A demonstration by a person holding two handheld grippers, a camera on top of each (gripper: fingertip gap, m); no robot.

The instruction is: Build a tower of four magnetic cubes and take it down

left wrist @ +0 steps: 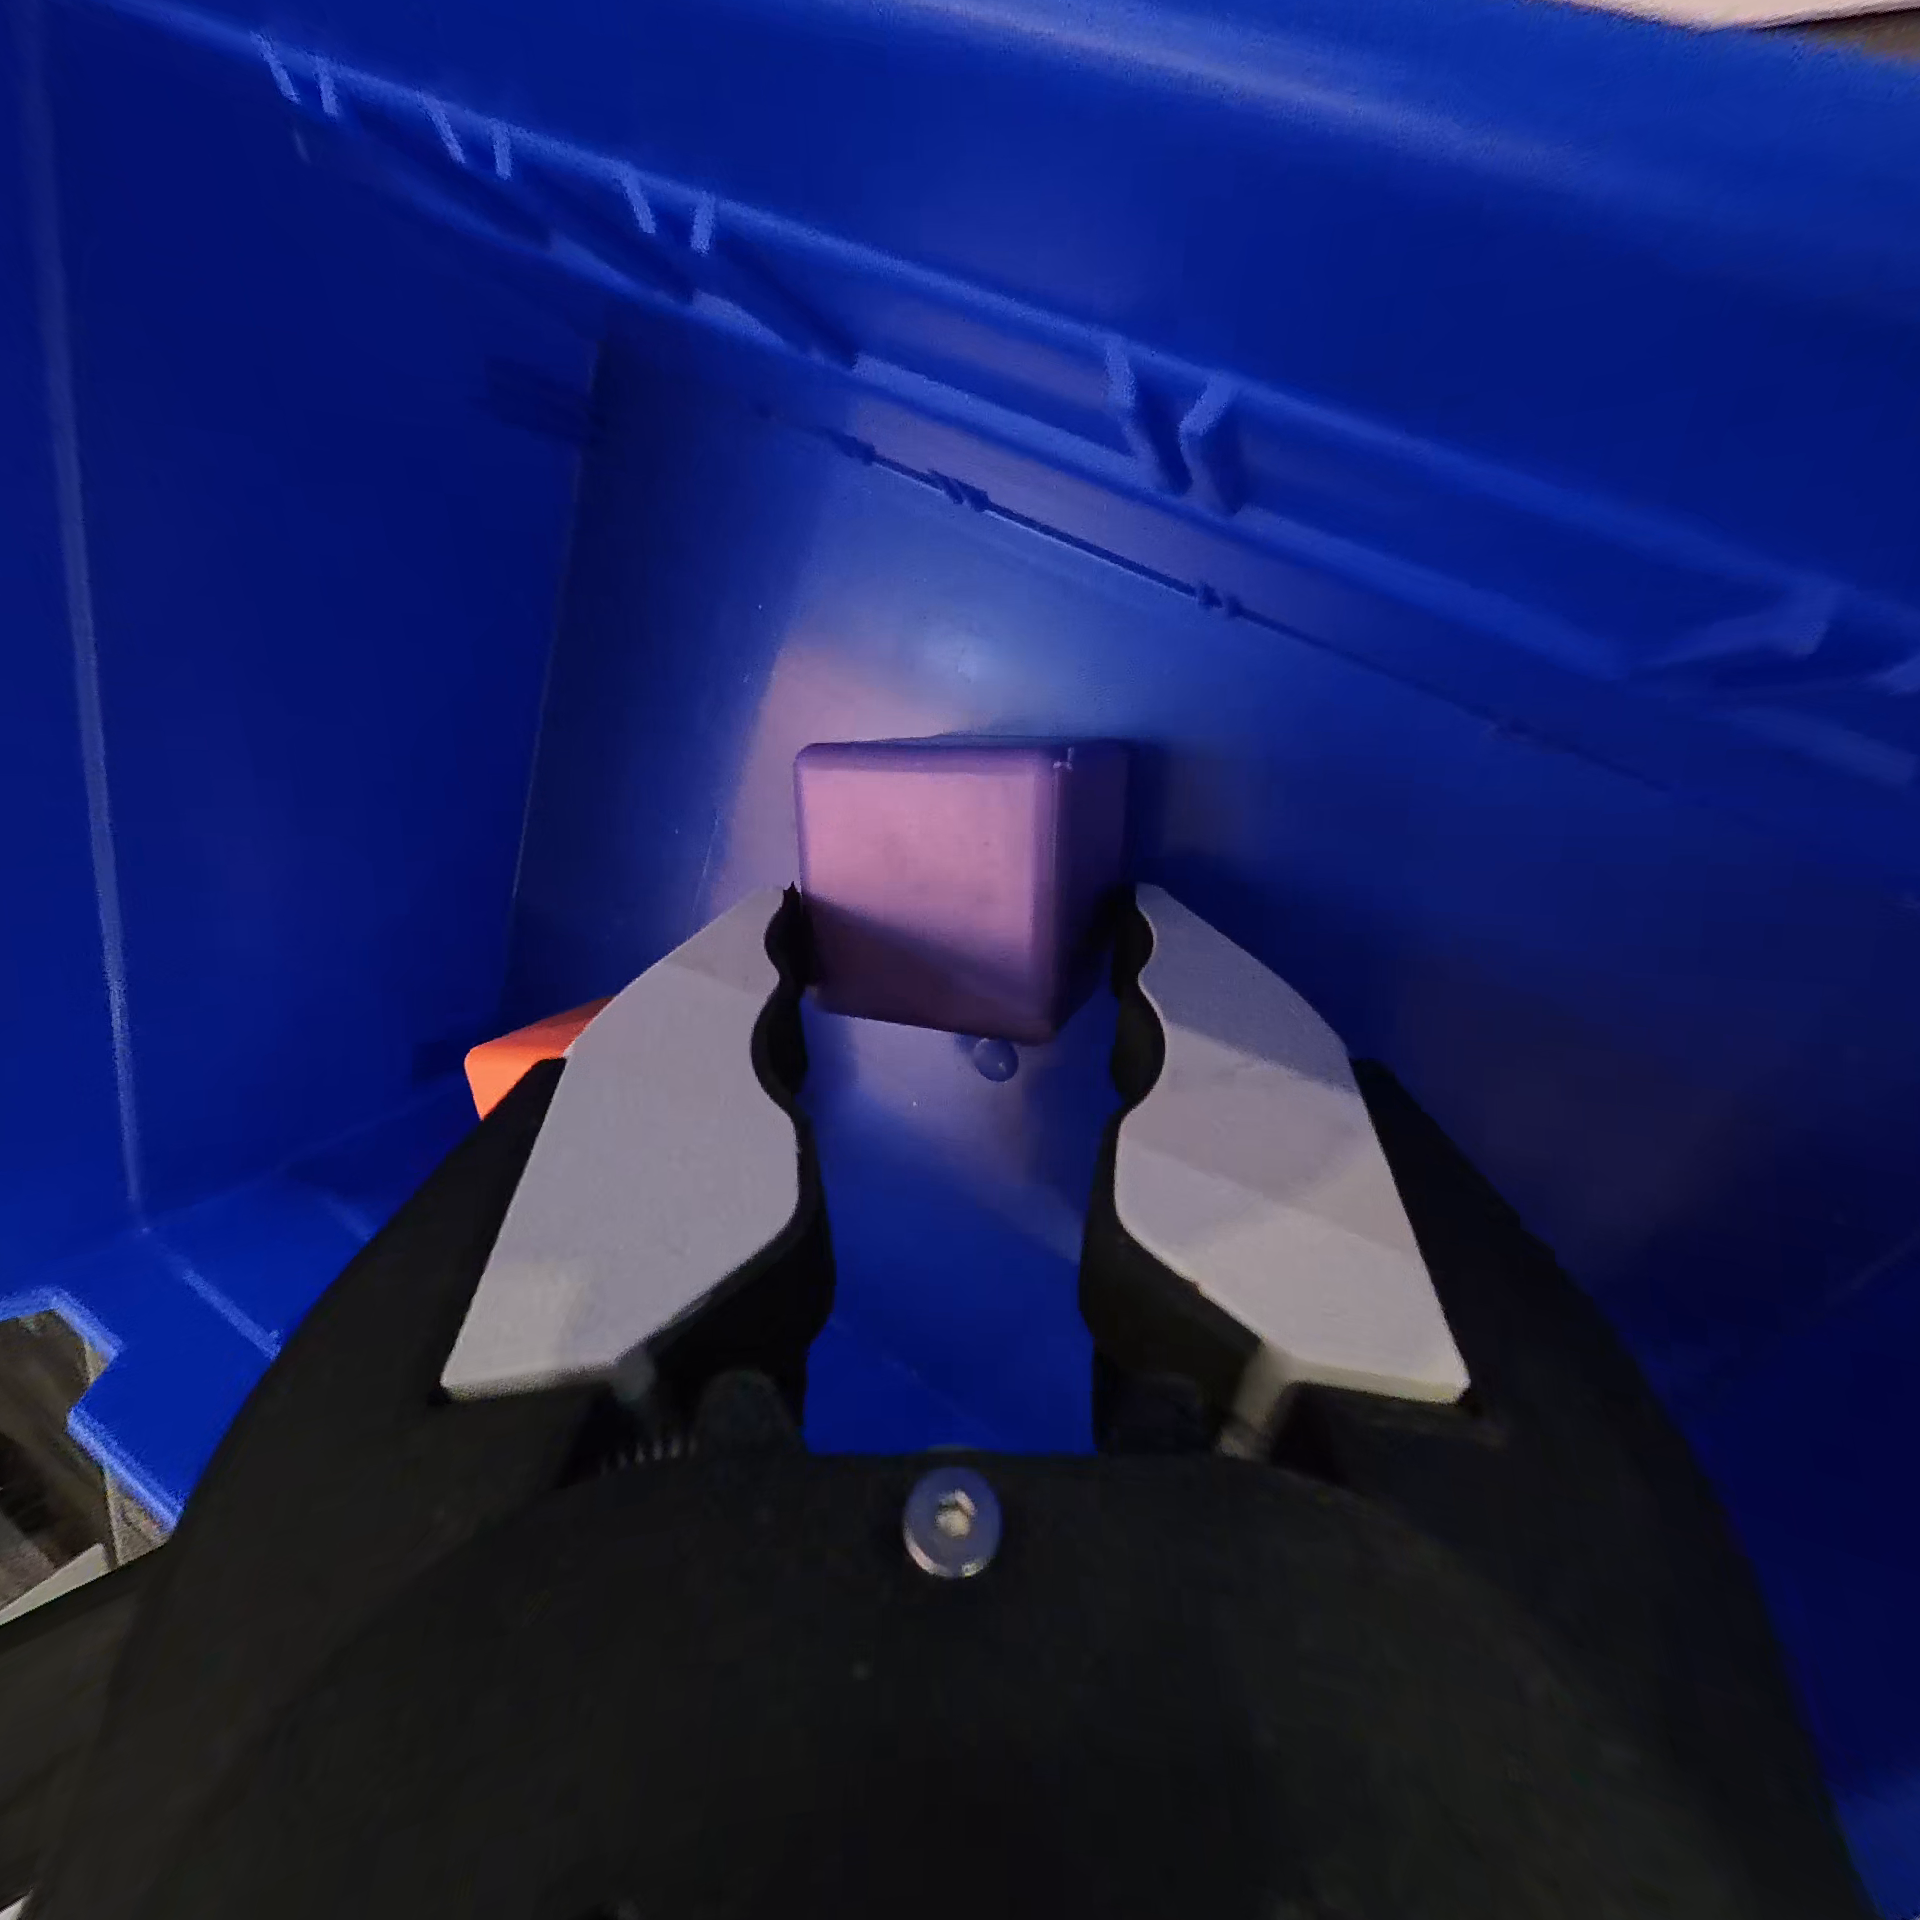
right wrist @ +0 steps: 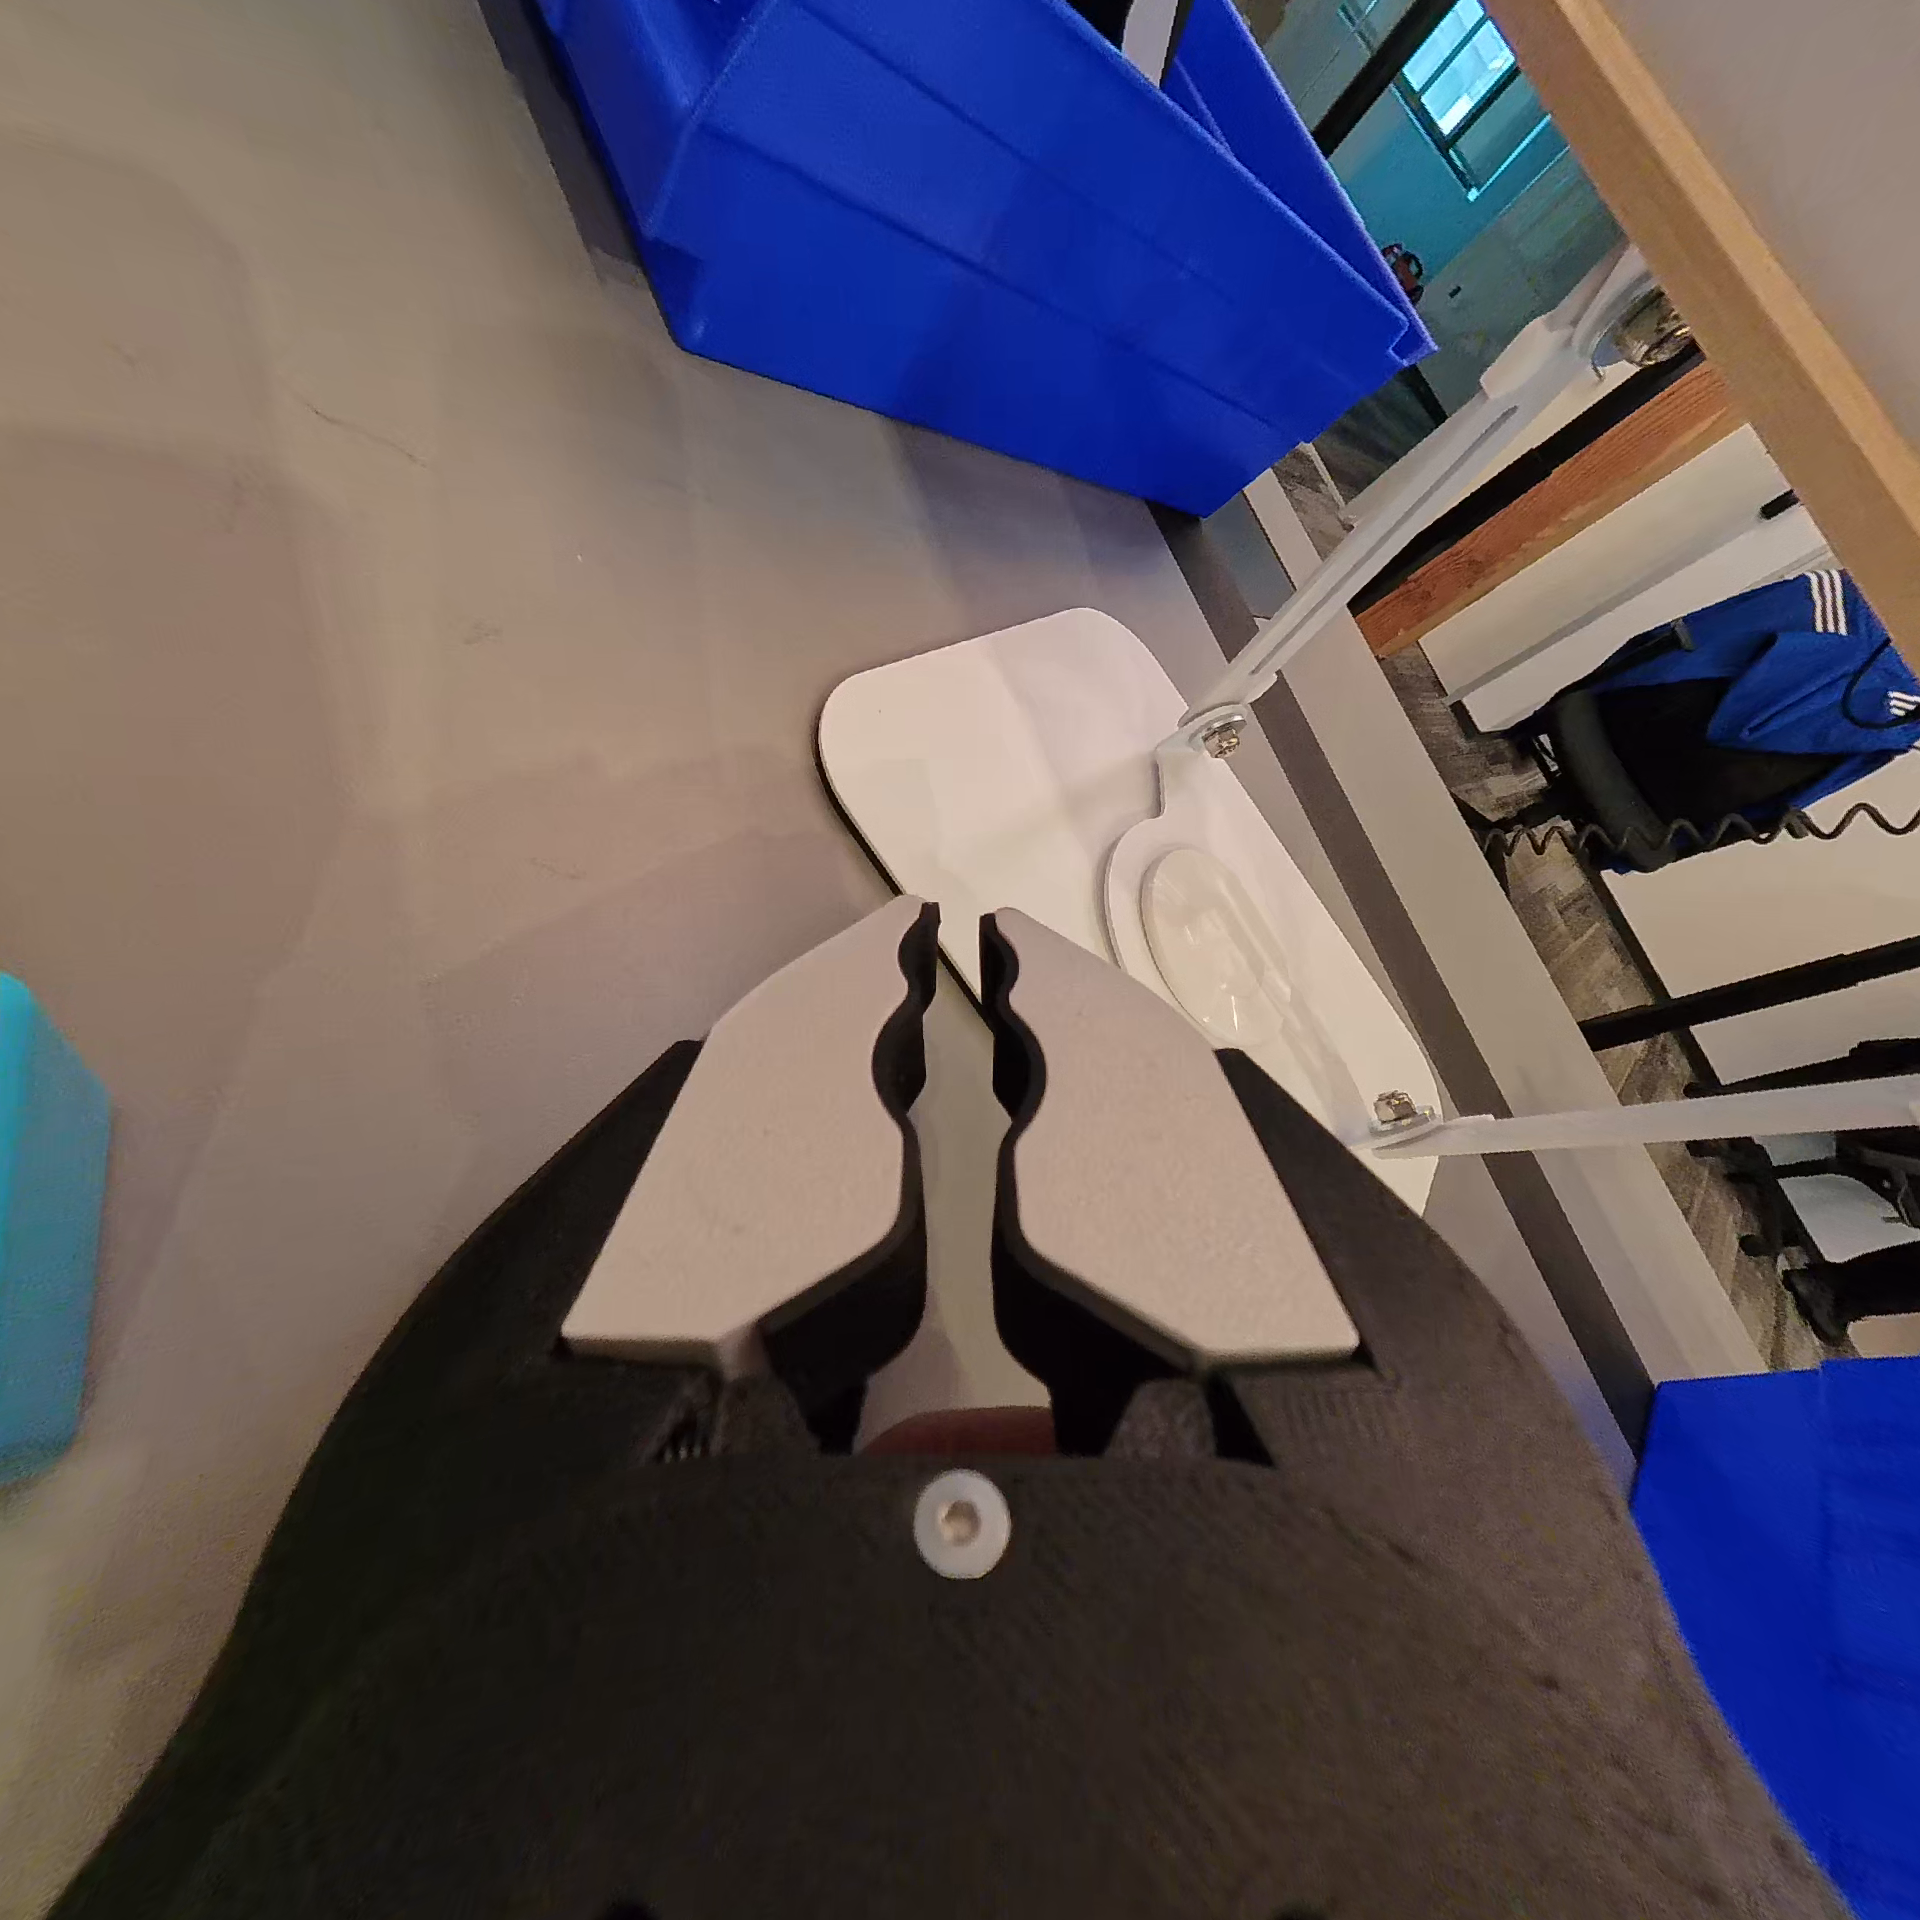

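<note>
Purple cube (left wrist: 935,883), rigid, smooth-faced and probably light, sits clamped by opposite flat sides between our left gripper (left wrist: 961,914) fingertips inside the blue bin (left wrist: 312,623); our right gripper (right wrist: 958,920) is nearly closed, empty.

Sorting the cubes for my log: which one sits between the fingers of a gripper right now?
The purple cube, inside the blue bin between the left gripper fingers. The orange cube sits left of those fingers; the teal cube sits on the grey table.
</note>
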